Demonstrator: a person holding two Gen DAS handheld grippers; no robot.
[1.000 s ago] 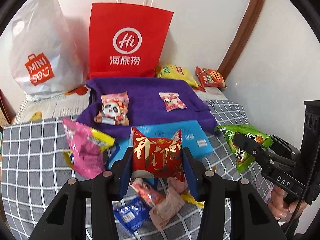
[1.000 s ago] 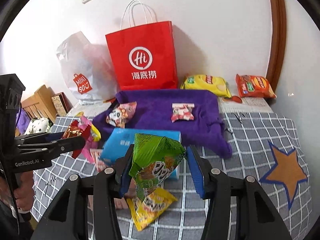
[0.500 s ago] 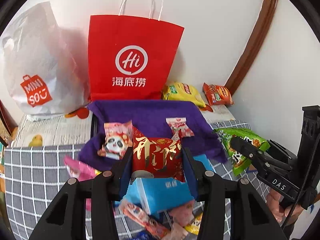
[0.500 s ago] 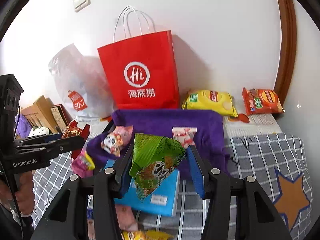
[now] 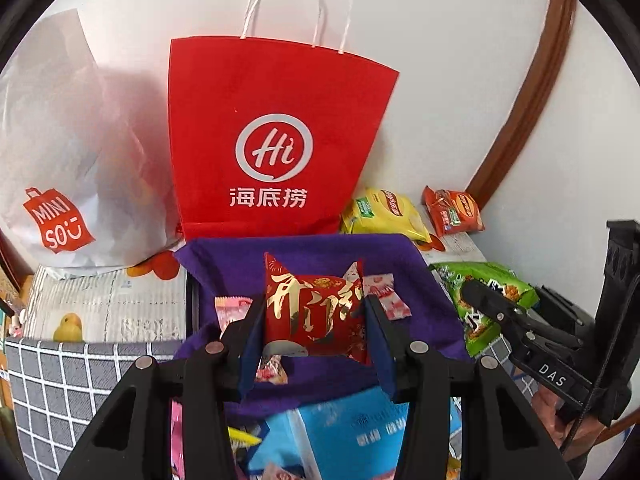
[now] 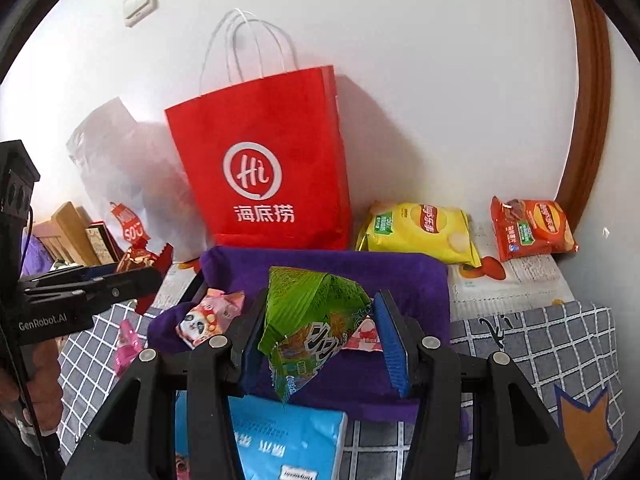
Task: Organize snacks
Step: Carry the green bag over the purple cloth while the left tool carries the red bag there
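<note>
Left tongs pinching a red gold-lettered snack packet, held up over the purple cloth. Right tongs clamped on a green snack packet, also above that cloth. Beyond it, a red paper bag stands upright against the wall, yellow chip bag beside it.

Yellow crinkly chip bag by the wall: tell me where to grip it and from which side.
Judging by its pose, pinch the yellow chip bag across its short width near the middle, coming from above on the open front side. It lies flat, long side along the wall, with the red paper bag close on its left.
</note>
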